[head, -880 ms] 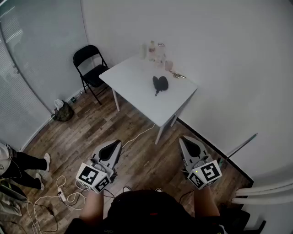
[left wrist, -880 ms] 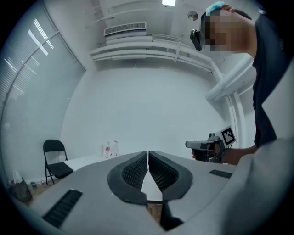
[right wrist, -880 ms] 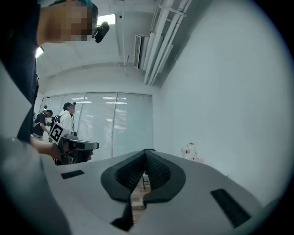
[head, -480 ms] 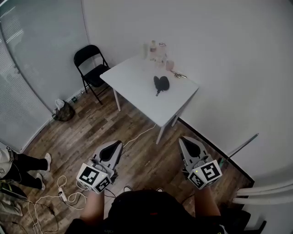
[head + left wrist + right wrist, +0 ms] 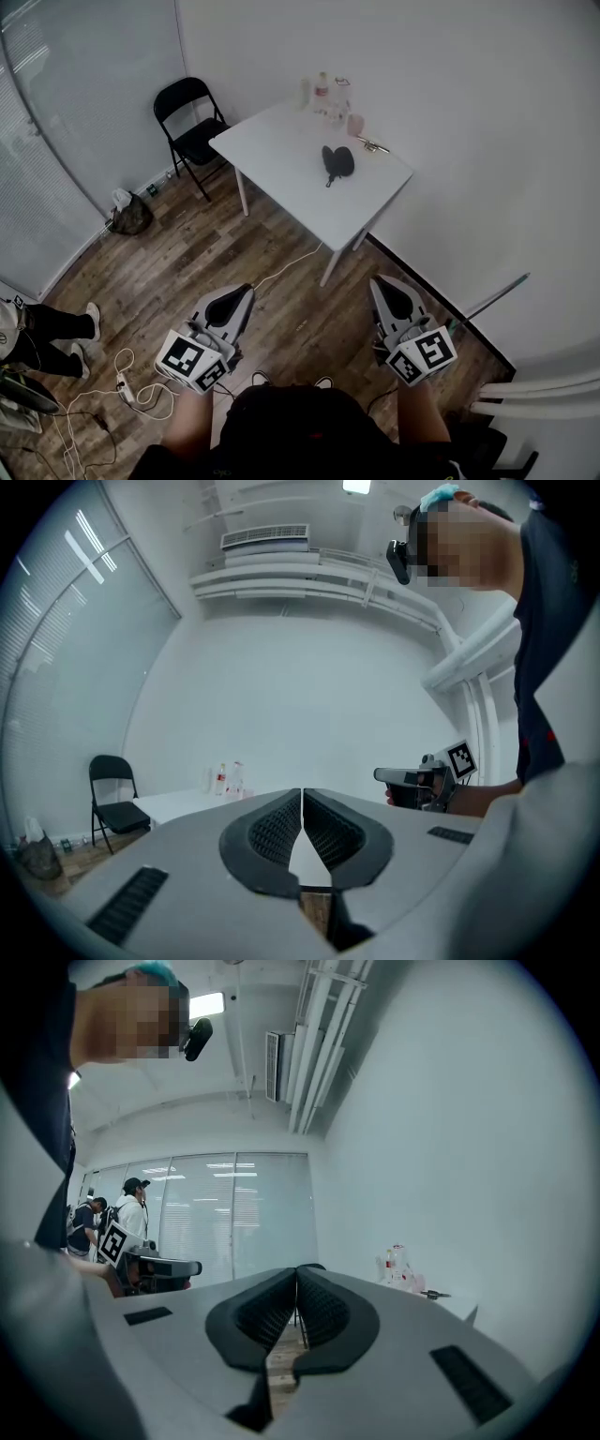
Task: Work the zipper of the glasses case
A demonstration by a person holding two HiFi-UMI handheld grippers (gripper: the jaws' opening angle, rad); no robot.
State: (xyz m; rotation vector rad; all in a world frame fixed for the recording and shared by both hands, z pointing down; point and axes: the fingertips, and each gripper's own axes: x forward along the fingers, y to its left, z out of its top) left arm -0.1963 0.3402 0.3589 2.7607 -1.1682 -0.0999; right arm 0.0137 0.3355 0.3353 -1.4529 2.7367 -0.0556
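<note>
Tongs are both staying-free: left gripper [image 5: 247, 290] and right gripper [image 5: 380, 281] are hanging empty, jaws pressed together, well apart from glasses case [image 5: 337, 160], which is lying near the wall-side edge of white table [image 5: 281, 159].

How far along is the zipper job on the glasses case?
Done: nothing; the glasses case lies untouched on the white table, far ahead. In hand: nothing; the left gripper and right gripper have jaws shut and empty. Left: walk up, hold the case, do the zipping.
</note>
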